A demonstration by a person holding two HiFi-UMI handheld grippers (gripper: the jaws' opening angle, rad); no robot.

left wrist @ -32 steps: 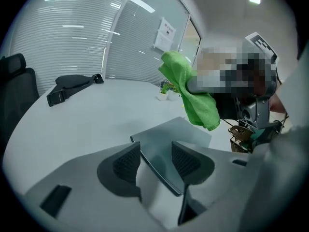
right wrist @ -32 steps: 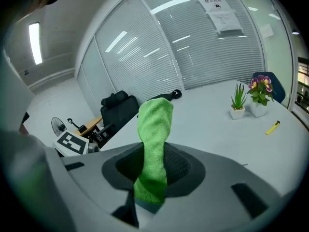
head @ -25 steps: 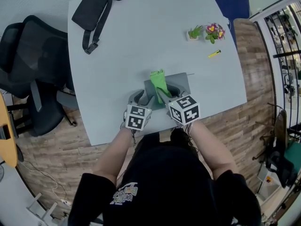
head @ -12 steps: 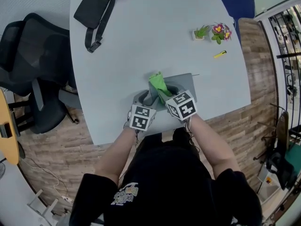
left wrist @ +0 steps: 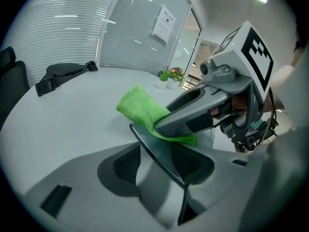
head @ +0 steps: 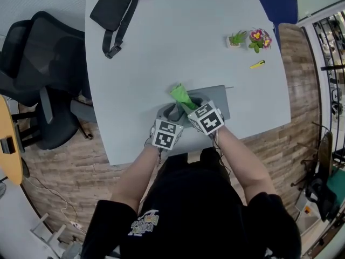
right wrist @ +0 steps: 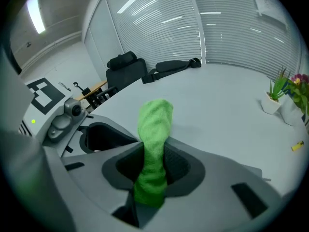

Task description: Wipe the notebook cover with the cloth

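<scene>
1. The grey notebook (head: 218, 97) is lying on the table (head: 161, 53) near its front edge, directly before the person. One edge of it is showing in the left gripper view as a thin dark slab (left wrist: 159, 154) that slants between the jaws. Whether that edge is raised off the table cannot be told.
2. The green cloth (head: 181, 95) is bunched into a roll. Its free end is projecting past the jaws that carry it and is resting on the cover at the notebook's left end.
3. The left gripper (head: 171, 115) is acting as the clamp: its jaws are pressing together on the notebook's edge and are gripping nothing else.
4. The right gripper (head: 191, 106) is acting as the wiper. Its jaws are pinching the cloth's (right wrist: 154, 129) middle tightly, and its body is sitting just beside the left gripper.
5. Judgement: a wiping stroke is under way. To do it well:
   - Only the soft cloth tip should be dragging over the cover, with the hard jaw tips held clear of it.
   - Strokes should be running away from the clamped edge toward the bare right side, so that the notebook is pulled taut rather than buckled.
   - The pressure should be light enough that the clamp is not slipping.
6. The black bag (head: 116, 9), the potted plants (head: 247, 38) and a small yellow object (head: 257, 65) are lying well apart from the work.
</scene>
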